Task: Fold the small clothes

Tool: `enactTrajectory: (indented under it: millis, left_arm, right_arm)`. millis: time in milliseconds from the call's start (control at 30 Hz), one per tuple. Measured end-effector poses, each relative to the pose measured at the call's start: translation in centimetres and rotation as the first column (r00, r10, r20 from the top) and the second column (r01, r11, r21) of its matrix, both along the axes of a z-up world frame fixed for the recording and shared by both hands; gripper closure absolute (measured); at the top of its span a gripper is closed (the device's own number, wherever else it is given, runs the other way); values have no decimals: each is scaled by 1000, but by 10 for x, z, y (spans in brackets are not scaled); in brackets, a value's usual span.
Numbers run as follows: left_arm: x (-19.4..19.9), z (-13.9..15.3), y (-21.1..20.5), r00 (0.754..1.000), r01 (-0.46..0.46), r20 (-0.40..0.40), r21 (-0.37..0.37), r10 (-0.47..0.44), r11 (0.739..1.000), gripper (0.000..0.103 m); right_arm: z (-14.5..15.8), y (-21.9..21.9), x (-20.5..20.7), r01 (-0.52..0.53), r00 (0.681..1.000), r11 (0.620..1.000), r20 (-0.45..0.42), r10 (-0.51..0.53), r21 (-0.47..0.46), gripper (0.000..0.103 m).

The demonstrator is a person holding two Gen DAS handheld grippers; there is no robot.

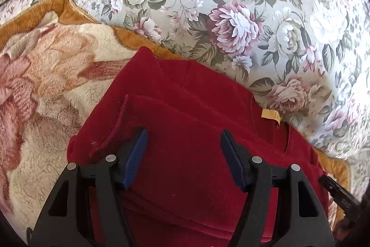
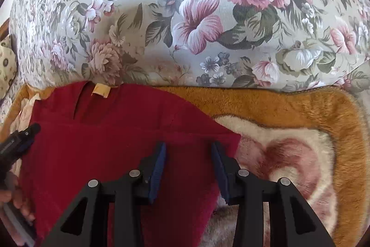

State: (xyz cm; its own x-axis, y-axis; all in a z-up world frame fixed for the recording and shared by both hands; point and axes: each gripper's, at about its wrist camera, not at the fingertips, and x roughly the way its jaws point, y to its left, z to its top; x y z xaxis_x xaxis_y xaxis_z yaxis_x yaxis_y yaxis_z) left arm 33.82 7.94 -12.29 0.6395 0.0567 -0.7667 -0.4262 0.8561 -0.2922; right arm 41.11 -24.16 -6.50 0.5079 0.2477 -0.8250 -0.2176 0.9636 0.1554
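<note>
Left wrist view had the red garment (image 1: 185, 122) lying in layers on the plush blanket (image 1: 46, 89), up against the floral cushion (image 1: 231, 4). We counted at least two stacked edges across it, so we judged one or more folds already made. The yellow tag (image 1: 270, 114) and the neck slit were showing on top.

Left tongs (image 1: 183, 154) were spread wide above the cloth, pads clear of it, gripping nothing. Right tongs (image 2: 188, 168) were parted over the garment's right corner; the fabric lay beneath them, not pinched, so we read them as released too.

Right wrist view showed the right edge running slantwise down to a point, not squared, with the lower part of the garment hidden under the tongs. Our guess: partly folded, with that slanted side left to tidy and perhaps another fold to make it compact.
</note>
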Motion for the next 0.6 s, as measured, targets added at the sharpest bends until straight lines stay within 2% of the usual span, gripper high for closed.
enactTrajectory:
  millis: [67, 167, 233, 300, 367, 500, 600]
  left_arm:
    - [-1, 0, 1, 1000, -8, 6, -16, 8, 1000, 37]
    - [3, 2, -5, 1000, 18, -25, 24, -18, 1000, 36]
    - [5, 3, -9, 999, 38, -37, 44, -36, 998, 30]
    - [8, 4, -15, 997, 64, -51, 74, -60, 995, 25]
    - [10, 5, -23, 994, 89, -74, 134, -79, 987, 25]
    - [14, 5, -35, 989, 113, -115, 224, -89, 968, 23]
    - [16, 4, -39, 988, 124, -121, 245, -97, 962, 20]
  right_arm:
    - [20, -1, -18, -27, 998, 999, 63, 24, 40, 64]
    - [41, 3, -62, -102, 983, 993, 157, 92, 58, 64]
    - [34, 11, -84, -140, 979, 990, 152, 134, 23, 64]
    - [9, 18, -88, -138, 988, 990, 68, 141, -40, 63]
    - [-2, 17, -95, -117, 983, 993, 137, 120, -31, 61]
    - [-1, 18, -93, -116, 983, 993, 143, 118, -25, 61]
    - [-3, 18, -95, -112, 980, 993, 165, 115, -22, 60]
